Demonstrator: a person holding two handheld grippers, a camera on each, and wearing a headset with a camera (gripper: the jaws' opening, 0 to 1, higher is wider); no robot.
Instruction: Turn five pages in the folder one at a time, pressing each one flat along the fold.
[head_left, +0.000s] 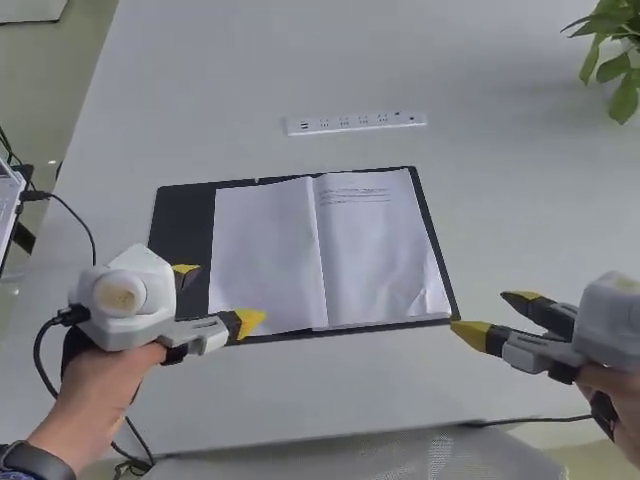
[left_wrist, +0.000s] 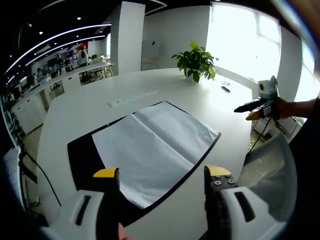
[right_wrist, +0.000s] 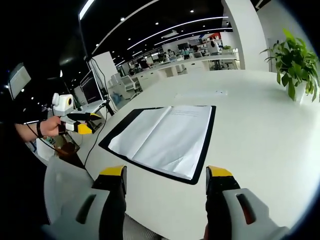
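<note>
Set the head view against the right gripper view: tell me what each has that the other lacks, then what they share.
Head view adds: the lifted near corner of the right page. Right gripper view adds: office desks and ceiling lights beyond the table. Both: the open folder, the left gripper with jaws apart, and plant leaves.

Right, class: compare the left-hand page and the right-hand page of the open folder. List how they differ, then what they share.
The right-hand page carries a few lines of print near its top; the left-hand page looks blank.
Beside the left-hand page a wide strip of the black folder shows; the right-hand page nearly reaches the folder's edge.
Shared: both are white and meet at the fold.
</note>
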